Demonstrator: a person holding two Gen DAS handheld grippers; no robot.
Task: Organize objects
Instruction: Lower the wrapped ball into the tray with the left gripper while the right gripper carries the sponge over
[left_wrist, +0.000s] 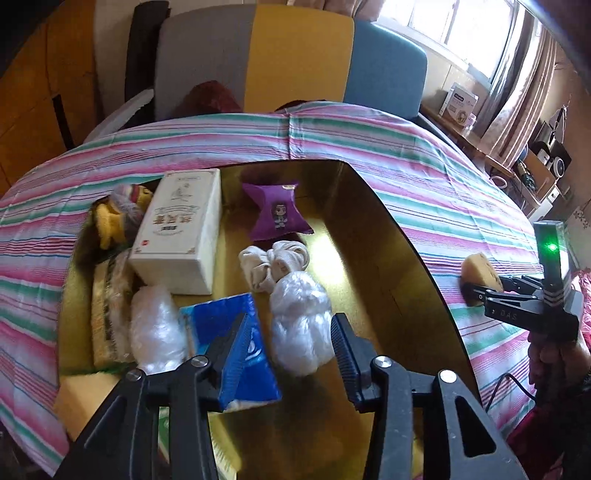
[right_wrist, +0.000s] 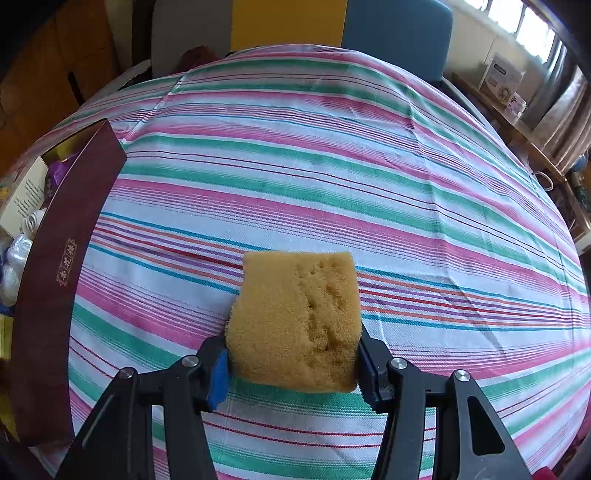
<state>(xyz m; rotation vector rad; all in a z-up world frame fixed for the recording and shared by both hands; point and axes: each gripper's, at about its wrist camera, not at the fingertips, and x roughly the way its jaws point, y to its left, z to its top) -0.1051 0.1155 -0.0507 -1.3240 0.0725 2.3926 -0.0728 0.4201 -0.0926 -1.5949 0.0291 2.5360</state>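
Observation:
A gold-lined box (left_wrist: 391, 236) with a maroon outer wall (right_wrist: 55, 258) sits on the striped cloth. Inside lie a white carton (left_wrist: 181, 229), a purple pouch (left_wrist: 277, 212), white rolled socks (left_wrist: 273, 264), two white plastic bundles (left_wrist: 299, 317), a yellow plush (left_wrist: 110, 218) and a blue tissue pack (left_wrist: 240, 343). My left gripper (left_wrist: 284, 350) is open above the box, its left finger beside the tissue pack. My right gripper (right_wrist: 293, 363) is shut on a yellow sponge (right_wrist: 299, 321), just over the cloth right of the box; it also shows in the left wrist view (left_wrist: 482, 273).
The striped cloth (right_wrist: 332, 166) covers the whole table. A grey, yellow and blue chair back (left_wrist: 295, 55) stands behind it. A sideboard with a white carton (left_wrist: 460, 103) and clutter runs along the right, under a window.

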